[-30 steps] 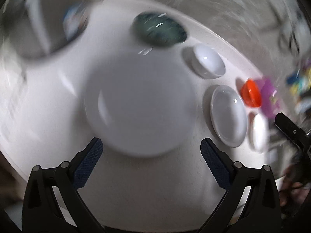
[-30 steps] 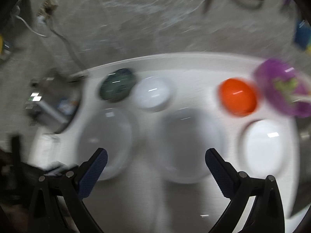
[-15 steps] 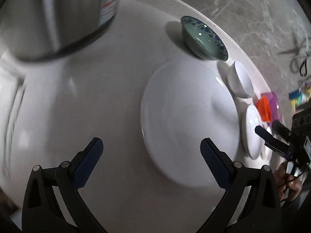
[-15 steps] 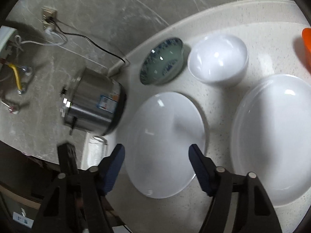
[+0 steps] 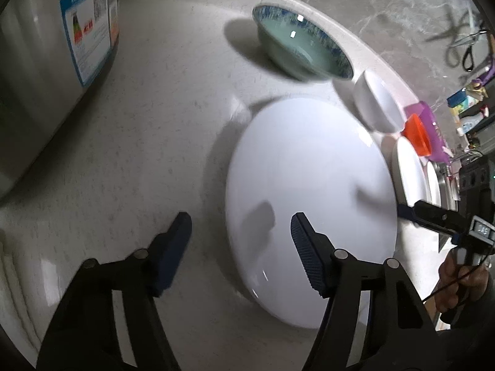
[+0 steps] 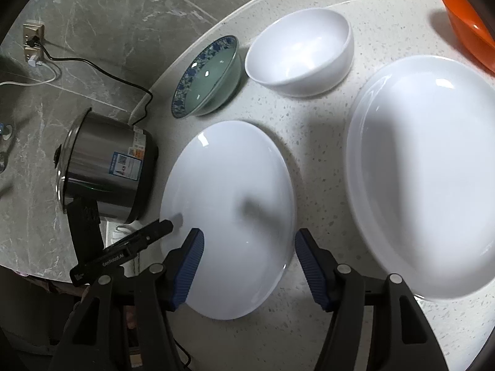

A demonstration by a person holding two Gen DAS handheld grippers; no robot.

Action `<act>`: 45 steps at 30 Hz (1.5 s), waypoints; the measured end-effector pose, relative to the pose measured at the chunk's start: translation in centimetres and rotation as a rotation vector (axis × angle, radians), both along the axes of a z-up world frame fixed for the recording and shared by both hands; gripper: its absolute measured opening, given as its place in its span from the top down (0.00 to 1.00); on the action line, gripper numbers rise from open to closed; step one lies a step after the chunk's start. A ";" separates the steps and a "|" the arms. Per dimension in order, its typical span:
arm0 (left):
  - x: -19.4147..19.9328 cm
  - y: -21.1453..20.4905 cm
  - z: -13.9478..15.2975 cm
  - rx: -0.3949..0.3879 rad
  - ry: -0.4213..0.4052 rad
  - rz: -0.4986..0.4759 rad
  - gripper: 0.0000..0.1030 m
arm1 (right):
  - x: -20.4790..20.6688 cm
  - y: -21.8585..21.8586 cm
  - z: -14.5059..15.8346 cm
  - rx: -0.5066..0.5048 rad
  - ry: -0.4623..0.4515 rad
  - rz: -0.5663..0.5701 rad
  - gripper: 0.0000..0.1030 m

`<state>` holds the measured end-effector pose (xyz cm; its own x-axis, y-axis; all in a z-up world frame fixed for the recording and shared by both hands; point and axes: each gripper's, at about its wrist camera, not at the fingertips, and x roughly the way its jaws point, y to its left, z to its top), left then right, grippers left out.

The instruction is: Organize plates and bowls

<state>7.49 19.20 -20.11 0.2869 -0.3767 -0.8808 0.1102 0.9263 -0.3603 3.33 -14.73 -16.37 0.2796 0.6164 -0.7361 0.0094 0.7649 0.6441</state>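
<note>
White plate (image 5: 312, 204) (image 6: 229, 213): flat on worktop (image 5: 148, 142), beside steel cooker (image 6: 105, 160). Left gripper (image 5: 241, 225), right gripper (image 6: 249, 242): fingers narrower than a second ago, closing, straddling opposite plate rims; contact apparently not yet made. Both sit lower, nearer the plate than before.

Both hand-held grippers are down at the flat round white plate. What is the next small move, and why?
Probably finish closing on opposite rims, then lift. The left hand-held gripper and right hand-held gripper are closing, each straddling an edge of the flat round white plate, pads not yet pressing. It lies flat on the speckled countertop.
</note>
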 end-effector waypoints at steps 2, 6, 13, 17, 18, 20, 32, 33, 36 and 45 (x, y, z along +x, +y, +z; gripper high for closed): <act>0.7 0.2 -0.2 0.004 0.006 -0.004 0.39 | 0.3 0.2 -0.3 -0.015 0.005 -0.012 0.37; 1.3 1.0 -0.3 0.018 0.013 0.007 0.39 | 0.7 -0.3 -1.3 -0.020 0.022 -0.060 0.47; 1.7 1.2 -0.3 0.027 0.021 -0.035 0.40 | 1.4 0.7 -1.5 -0.014 0.025 -0.006 0.48; 2.3 1.0 -0.4 0.014 0.033 -0.065 0.63 | 1.7 0.9 -2.3 -0.003 0.052 0.001 0.50; 2.4 1.0 -0.5 0.007 0.037 -0.067 0.71 | 1.8 0.8 -2.4 -0.002 0.054 -0.004 0.52; 2.8 0.7 -0.8 -0.021 0.047 -0.095 0.72 | 1.8 0.7 -2.6 -0.001 0.066 -0.011 0.55; 3.9 0.1 -0.8 -0.008 0.048 -0.110 0.79 | 2.7 0.2 -3.0 -0.028 0.113 -0.033 0.85; 4.0 -0.2 -0.7 0.010 0.042 -0.111 0.80 | 2.7 0.3 -3.0 -0.033 0.112 -0.031 0.85; 4.1 -0.2 -0.7 0.015 0.037 -0.098 0.80 | 2.8 0.2 -2.9 -0.037 0.107 -0.027 0.85; 2.4 -0.4 0.1 0.019 0.014 -0.101 0.81 | 2.4 -0.2 -2.3 -0.053 0.094 -0.028 0.84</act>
